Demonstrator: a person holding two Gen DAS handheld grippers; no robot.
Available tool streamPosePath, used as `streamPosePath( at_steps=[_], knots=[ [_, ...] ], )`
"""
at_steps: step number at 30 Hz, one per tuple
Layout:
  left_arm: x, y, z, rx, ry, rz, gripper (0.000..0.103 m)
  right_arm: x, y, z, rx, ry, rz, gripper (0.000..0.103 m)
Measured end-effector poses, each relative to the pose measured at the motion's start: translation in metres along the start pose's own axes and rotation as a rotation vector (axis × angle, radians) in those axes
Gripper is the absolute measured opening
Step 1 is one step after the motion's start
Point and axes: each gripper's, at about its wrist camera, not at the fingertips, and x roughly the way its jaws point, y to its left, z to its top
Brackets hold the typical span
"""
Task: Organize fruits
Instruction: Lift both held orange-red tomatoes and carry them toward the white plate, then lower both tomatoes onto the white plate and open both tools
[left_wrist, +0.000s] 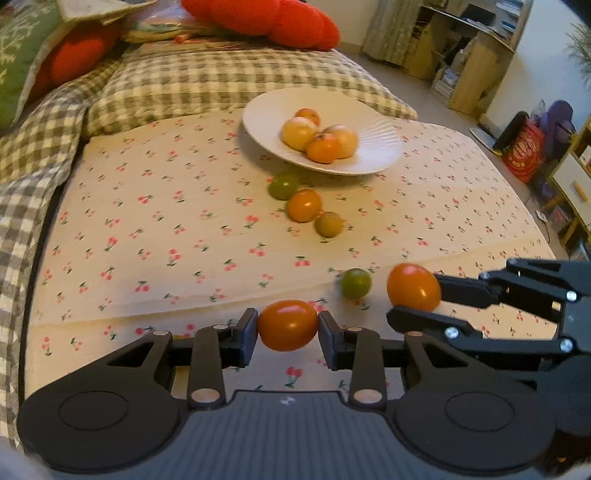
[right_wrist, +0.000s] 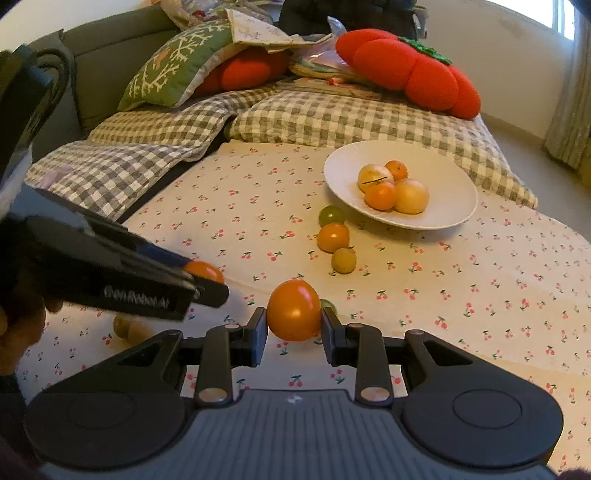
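Each gripper pinched one orange tomato clear of the cherry-print cloth (left_wrist: 147, 221), apparently so both could be carried to the white plate (left_wrist: 376, 129) in one trip. The left gripper (left_wrist: 288, 328) clamped an oval orange tomato (left_wrist: 288, 325) sideways between its pads; the right gripper (right_wrist: 293, 325) clamped a rounder orange tomato (right_wrist: 293, 310) likewise. Both fruits were smooth and glossy. Four fruits already lay on the plate; a green tomato (left_wrist: 355, 283) lay nearby, three more just before the plate.

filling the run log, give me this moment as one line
left gripper: shut on orange fruit | right gripper: shut on second orange fruit | white plate: four fruits
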Motion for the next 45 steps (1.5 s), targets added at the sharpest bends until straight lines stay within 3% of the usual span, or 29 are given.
streamPosePath(
  at_steps=[15, 35, 45],
  knots=[
    [0.026, -0.028, 0.045, 0.052, -0.057, -0.028, 0.028, 0.003, -0.064, 0.031, 0.117, -0.073, -0.073, 0.027],
    [0.06, -0.023, 0.124, 0.068, -0.132, 0.003, 0.028, 0.042, -0.126, 0.068, 0.243, -0.091, -0.065, 0.027],
    [0.098, -0.024, 0.176, 0.05, -0.134, -0.044, 0.028, 0.077, -0.147, 0.088, 0.185, -0.096, -0.041, 0.027]
  ],
)
